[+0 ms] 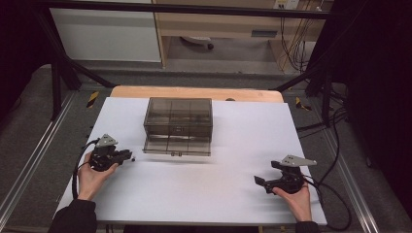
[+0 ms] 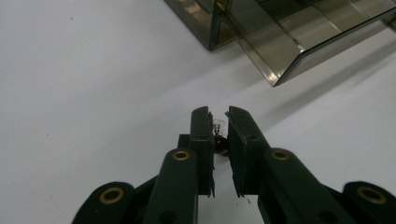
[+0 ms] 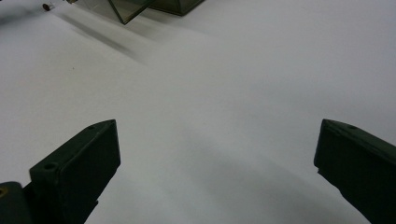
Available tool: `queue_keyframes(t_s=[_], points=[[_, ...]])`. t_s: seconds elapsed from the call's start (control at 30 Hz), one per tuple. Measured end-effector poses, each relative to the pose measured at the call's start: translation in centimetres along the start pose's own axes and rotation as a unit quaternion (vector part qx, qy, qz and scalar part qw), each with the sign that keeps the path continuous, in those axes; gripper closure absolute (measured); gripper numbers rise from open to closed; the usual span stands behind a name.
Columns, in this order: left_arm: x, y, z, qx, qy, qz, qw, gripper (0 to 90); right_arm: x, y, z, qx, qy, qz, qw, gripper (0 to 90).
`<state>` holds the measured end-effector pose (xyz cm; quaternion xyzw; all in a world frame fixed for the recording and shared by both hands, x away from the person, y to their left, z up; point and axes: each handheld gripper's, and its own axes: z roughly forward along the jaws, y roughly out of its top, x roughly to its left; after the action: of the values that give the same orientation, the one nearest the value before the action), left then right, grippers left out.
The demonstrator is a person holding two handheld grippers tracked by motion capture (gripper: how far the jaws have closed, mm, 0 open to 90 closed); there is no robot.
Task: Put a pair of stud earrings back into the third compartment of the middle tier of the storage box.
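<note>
We have a tiny bulb-like part point(image 2: 219, 133) pinched between the left gripper's point(image 2: 218, 122) narrowed jaws, low over the desk point(image 1: 194, 189) near the smoky drawer box's point(image 1: 178, 119) open drawer point(image 1: 178, 145). We judge a steady, gentle carry into one compartment best; the right gripper point(image 1: 266, 184) rests aside, jaws wide.

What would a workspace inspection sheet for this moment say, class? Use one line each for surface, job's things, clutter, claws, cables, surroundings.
Surface: white tabletop, wooden strip along its far edge.
Job's things: smoky transparent drawer box with its lowest drawer pulled out; a small dark piece with a clear tip.
Clutter: nothing seen.
Claws: left claw closed on the small piece; right claw wide open, nothing between its jaws.
Cables: one trails from each claw; more hang at the far right.
Surroundings: dark frame, grey floor, wooden furniture behind.
</note>
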<state>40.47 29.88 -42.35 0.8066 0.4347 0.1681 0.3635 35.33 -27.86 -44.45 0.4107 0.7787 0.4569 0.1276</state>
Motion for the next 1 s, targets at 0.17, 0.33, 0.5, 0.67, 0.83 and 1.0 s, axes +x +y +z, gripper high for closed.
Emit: queue_keyframes(t_s=[0.17, 0.33, 0.5, 0.67, 0.83, 1.0], points=[[-0.9, 0.6, -0.6, -0.006, -0.002, 0.009, 0.9999, 79.8, 0.0, 0.0, 0.0, 0.001, 0.000, 0.001, 1.0000, 1.1], [-2.1, 1.4, -1.0, -0.007, -0.010, 0.012, 0.9998, 79.8, 0.0, 0.0, 0.0, 0.002, 0.000, 0.002, 1.0000, 1.1], [-3.3, 2.3, -1.5, -0.013, -0.019, 0.019, 0.9996, 79.9, 0.0, 0.0, -0.1, 0.001, -0.001, 0.001, 1.0000, 1.1], [-4.9, 3.5, -1.8, -0.020, -0.030, 0.027, 0.9990, 79.9, 0.0, 0.0, 0.0, 0.004, -0.002, 0.000, 1.0000, 1.1], [-6.3, 4.7, -1.9, -0.027, -0.039, 0.038, 0.9981, 79.9, 0.0, 0.0, 0.0, 0.005, -0.002, 0.002, 1.0000, 1.1], [-7.6, 6.1, -1.3, -0.031, -0.049, 0.048, 0.9972, 79.9, 0.0, -0.1, 0.1, 0.005, -0.002, -0.002, 1.0000, 1.1]])
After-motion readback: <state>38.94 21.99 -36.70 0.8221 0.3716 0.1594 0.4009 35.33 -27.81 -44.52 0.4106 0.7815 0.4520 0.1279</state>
